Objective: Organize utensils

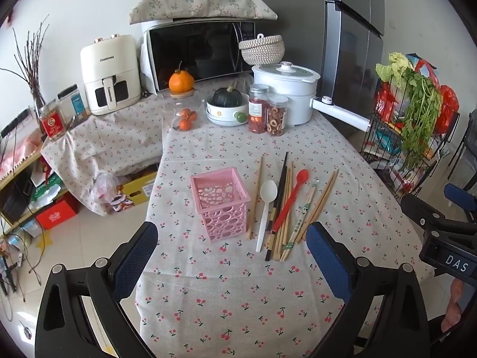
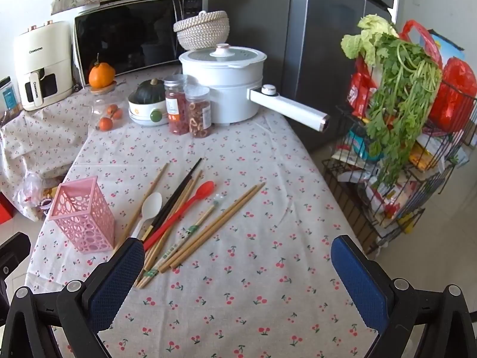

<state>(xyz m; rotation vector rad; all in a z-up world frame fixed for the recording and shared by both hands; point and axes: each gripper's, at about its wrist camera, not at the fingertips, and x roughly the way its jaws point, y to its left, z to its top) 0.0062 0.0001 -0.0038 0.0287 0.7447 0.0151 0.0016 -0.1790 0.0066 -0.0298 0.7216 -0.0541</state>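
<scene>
Refrigerator (image 2: 334, 59): one, tall, grey metal doors, standing behind the table's far right corner.
Table (image 1: 238, 298): one, covered by a pale cloth printed with small red cherries.
Microwave (image 1: 199, 53): one, dark glass door, topped by a floral fabric cover.
Wire rack (image 2: 402, 185): one, black metal, beside the table, loaded with leafy greens and red bags.
Air fryer (image 1: 110, 74): one, cream, rounded body.
Electric pot (image 2: 223, 80): one, white, lidded, with a long straight handle.
Woven basket (image 2: 202, 29): one, lidded, pale coiled fibre, behind the pot.
Left gripper (image 1: 232, 256): jaws spread wide, blue textured pads, holding nothing, hovering above the cloth short of the utensils.
Right gripper (image 2: 238, 280): jaws spread wide, holding nothing; its left pad overlaps the near ends of the utensils in view, contact cannot be told.
Pink utensil holder (image 1: 220, 203): one, square plastic, perforated with round holes, upright, nothing visible inside, just left of the utensils.
Spice jars (image 1: 268, 113): two, clear plastic, reddish contents.
Bamboo chopsticks (image 2: 214, 226): about nine sticks, exact count uncertain where they overlap; lying loose mid-table.
Black chopsticks (image 1: 278, 200): one pair, lacquered look, among the bamboo ones.
Red spoon (image 2: 190, 203): one, slim plastic, lying across the sticks.
White spoon (image 1: 266, 205): one, plastic, nearest the holder.
</scene>
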